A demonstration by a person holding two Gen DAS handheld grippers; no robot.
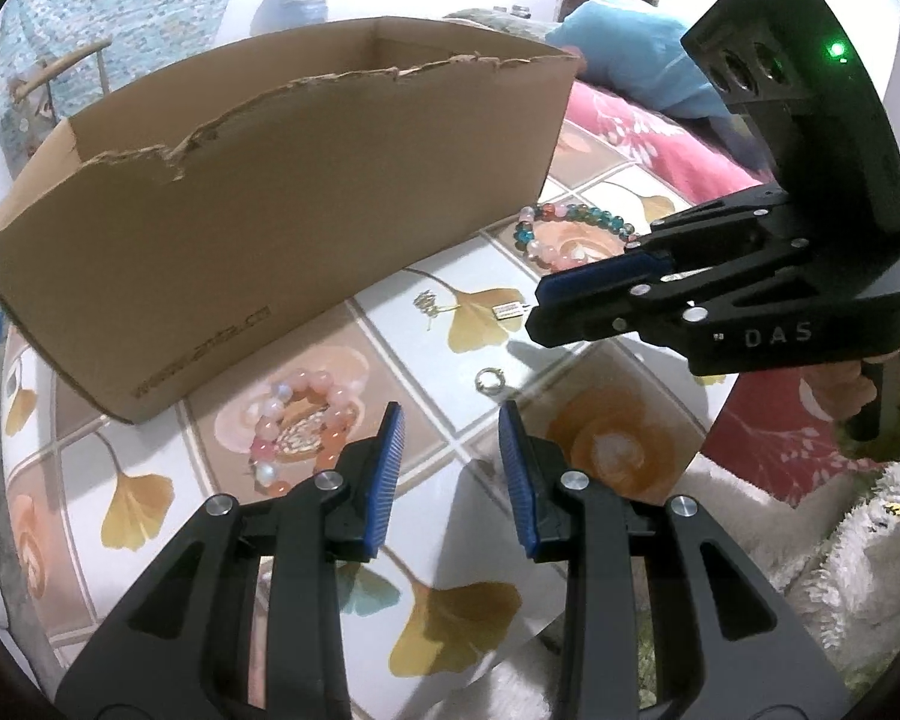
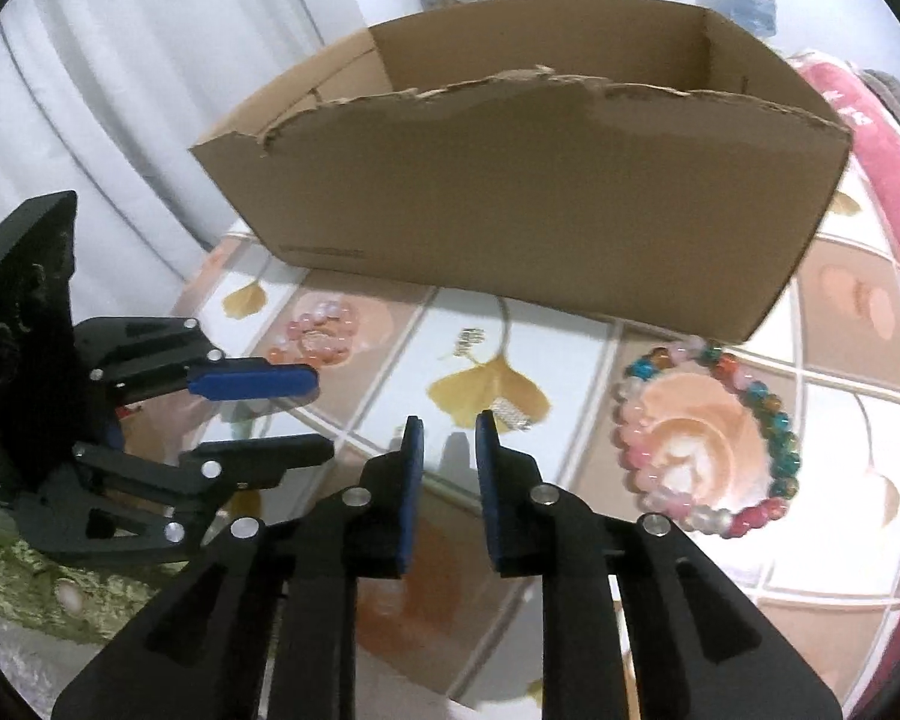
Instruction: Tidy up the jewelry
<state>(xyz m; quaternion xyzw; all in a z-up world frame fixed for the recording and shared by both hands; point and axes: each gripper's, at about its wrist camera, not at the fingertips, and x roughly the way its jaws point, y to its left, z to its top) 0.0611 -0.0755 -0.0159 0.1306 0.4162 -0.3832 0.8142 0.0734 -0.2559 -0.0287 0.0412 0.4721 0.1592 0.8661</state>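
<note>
On the leaf-patterned worktop (image 1: 438, 336), beside a pink bed cover (image 1: 642, 138), bracelets (image 2: 714, 438) lay before a torn cardboard box (image 1: 306, 192), while both tools (image 1: 450, 420) (image 2: 448, 420) stood parted, gripping nothing.

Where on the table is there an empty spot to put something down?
Bare tablecloth lies near the front edge, just past the left tool and right of the pink bracelet. It is crowded along the cardboard box: a small ring, a tiny chain, a tag and the colourful bracelet.
</note>
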